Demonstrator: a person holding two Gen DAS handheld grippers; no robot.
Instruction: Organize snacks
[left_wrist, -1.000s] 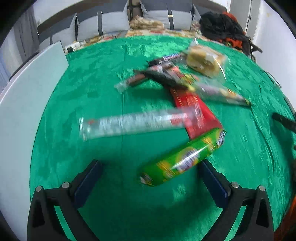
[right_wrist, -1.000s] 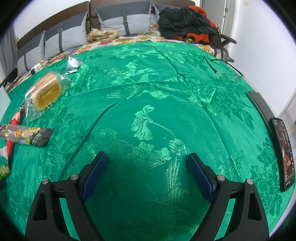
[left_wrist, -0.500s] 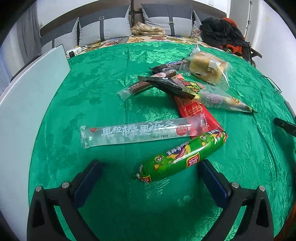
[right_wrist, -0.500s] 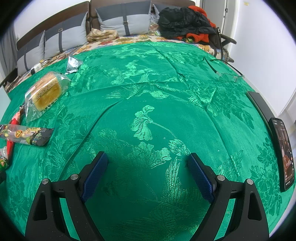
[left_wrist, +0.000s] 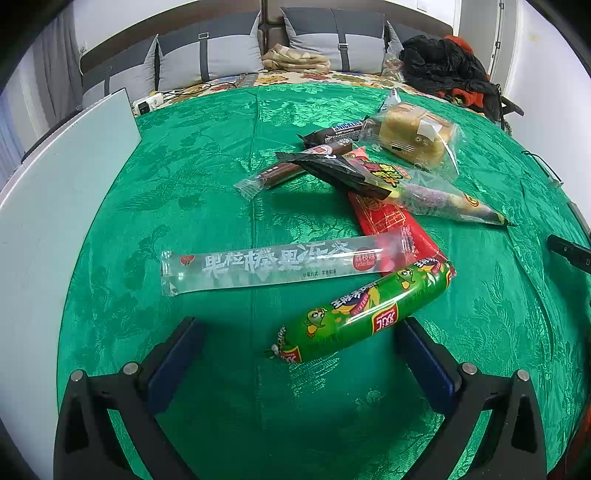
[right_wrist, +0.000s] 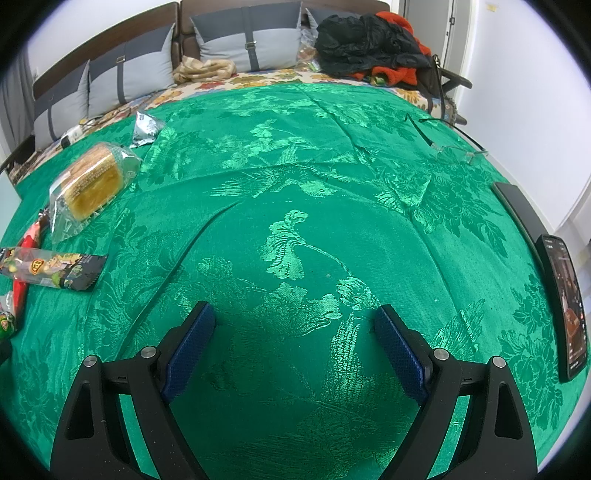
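Green brocade cloth (left_wrist: 207, 177) covers the desk. Just ahead of the left tool (left_wrist: 295, 354), fingers apart and empty, lies the green plastic-wrapped sausage (left_wrist: 364, 312), its long axis slanting up to the right across the gap. Right tool (right_wrist: 293, 341), also spread and empty, faces bare cloth well away, so the left is nearer.

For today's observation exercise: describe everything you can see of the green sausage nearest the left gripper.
The green sausage is a plump tube in glossy green plastic film printed with cartoon corn figures and a red logo, its near end crimped. It lies flat and diagonal on the green tablecloth, unopened, between the open left gripper's fingers. Its far end touches the red packet.
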